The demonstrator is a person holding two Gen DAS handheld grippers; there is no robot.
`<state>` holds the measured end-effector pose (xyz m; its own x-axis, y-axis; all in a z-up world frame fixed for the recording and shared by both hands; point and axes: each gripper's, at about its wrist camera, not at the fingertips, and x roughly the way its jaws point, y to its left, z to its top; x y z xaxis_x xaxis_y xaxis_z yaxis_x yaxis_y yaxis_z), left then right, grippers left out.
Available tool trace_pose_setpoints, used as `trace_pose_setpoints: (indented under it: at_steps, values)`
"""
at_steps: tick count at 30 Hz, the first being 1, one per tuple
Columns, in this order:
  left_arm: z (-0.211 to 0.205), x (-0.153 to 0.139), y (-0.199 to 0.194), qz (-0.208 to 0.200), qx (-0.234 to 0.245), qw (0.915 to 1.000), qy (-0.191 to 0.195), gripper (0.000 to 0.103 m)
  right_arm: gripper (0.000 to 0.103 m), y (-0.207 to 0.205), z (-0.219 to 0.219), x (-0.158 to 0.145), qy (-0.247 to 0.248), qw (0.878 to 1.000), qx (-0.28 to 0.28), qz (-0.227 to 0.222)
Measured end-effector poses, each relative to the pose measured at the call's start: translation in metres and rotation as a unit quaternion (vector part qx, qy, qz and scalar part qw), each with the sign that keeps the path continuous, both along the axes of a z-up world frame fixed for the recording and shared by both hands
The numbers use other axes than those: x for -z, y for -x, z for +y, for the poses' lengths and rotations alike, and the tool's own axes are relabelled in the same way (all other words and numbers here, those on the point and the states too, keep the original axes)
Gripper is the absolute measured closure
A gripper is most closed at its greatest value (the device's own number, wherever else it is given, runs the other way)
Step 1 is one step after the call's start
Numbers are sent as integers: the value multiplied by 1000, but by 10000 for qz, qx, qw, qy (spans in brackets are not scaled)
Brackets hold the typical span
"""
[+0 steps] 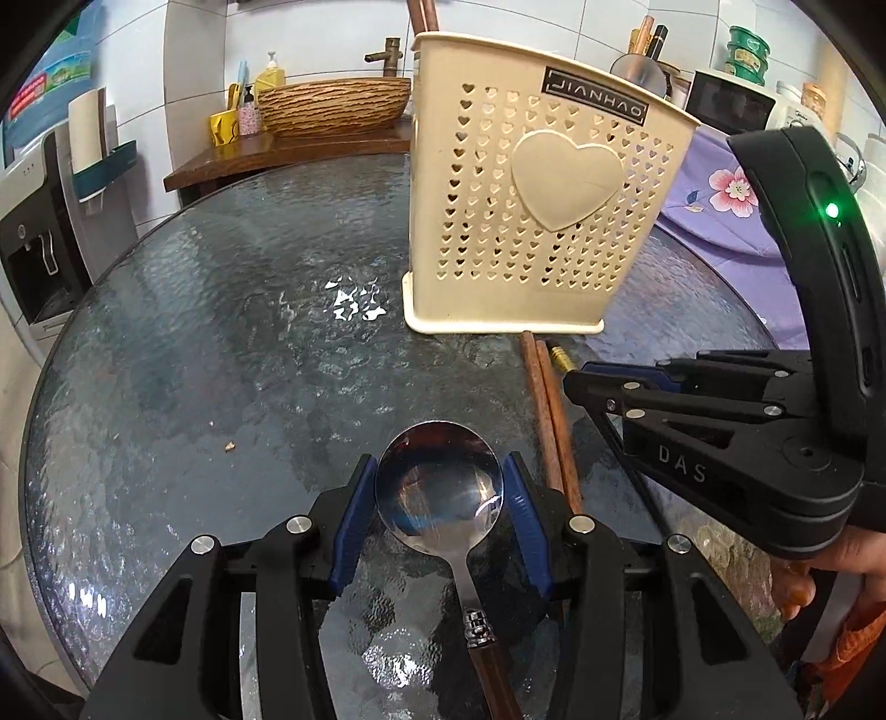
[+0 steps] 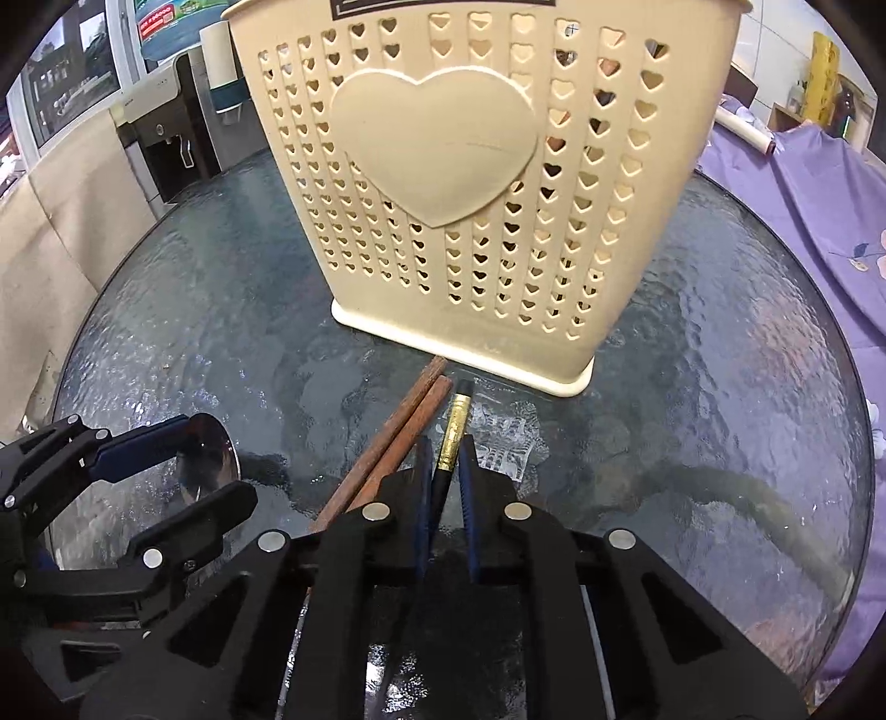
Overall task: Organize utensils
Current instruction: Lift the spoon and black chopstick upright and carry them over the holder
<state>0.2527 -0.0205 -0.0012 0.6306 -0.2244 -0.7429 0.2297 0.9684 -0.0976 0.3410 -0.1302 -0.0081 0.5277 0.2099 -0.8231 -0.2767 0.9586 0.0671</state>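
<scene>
Closest in, the spoon (image 1: 440, 487) lies on the glass table (image 1: 194, 343) with its bowl between the blue pads of the left gripper (image 1: 440, 520). The jaws stand about as wide as the bowl, right beside its edges, but I cannot tell whether they press it yet. Its brown handle runs back under the gripper.

Over on the other side, the right gripper (image 2: 446, 471) has its jaws drawn narrow around a black chopstick with a gold tip (image 2: 453, 437), apparently clamped on it. Just beside it lie 2 brown wooden chopsticks (image 2: 398, 432), side by side, their ends close to the foot of the cream utensil holder (image 2: 470, 183), which stands upright further back on the table.

As I judge it, the job is partly done. Brown sticks (image 1: 423, 14) already poke up from behind the holder's rim, probably inside it, while the spoon, the black chopstick and the 2 brown ones are all left on the glass. Both tools look to be at the picking-up stage.

The left view alone shows those sticks at the top, the holder's rim, and the wooden basin (image 1: 332, 105) and tap behind. Only the right view shows the grip on the gold-tipped chopstick clearly, plus dark shapes through the holder's heart holes on its right side.
</scene>
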Motion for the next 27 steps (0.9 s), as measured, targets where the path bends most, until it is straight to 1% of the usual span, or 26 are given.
trace_pose_setpoints:
  at_steps: [2,3,5,10,15,22,27]
  values:
    - [0,-3,0,-56,9,10000,44,57,95,0,-8,-1,-212,9998,15,21]
    - [2,-5,1,-84,18,9999,66,57,95,0,-8,-1,-212,9998,15,21]
    - [3,-11,3,-208,44,9997,156,57,95,3,-14,-2,-396,9992,30,-11]
    - [4,-28,5,-487,109,9983,296,57,95,12,-28,-20,-618,9976,44,-322]
    - [5,-46,6,-779,169,9961,386,57,95,27,-41,-49,-806,9941,-27,-721]
    - [7,-67,11,-1046,187,9932,471,57,95,59,-57,-89,-1008,9869,-195,-1242]
    - [14,-84,22,-1274,156,9903,532,57,95,82,-74,-122,-1283,9790,-318,-1550]
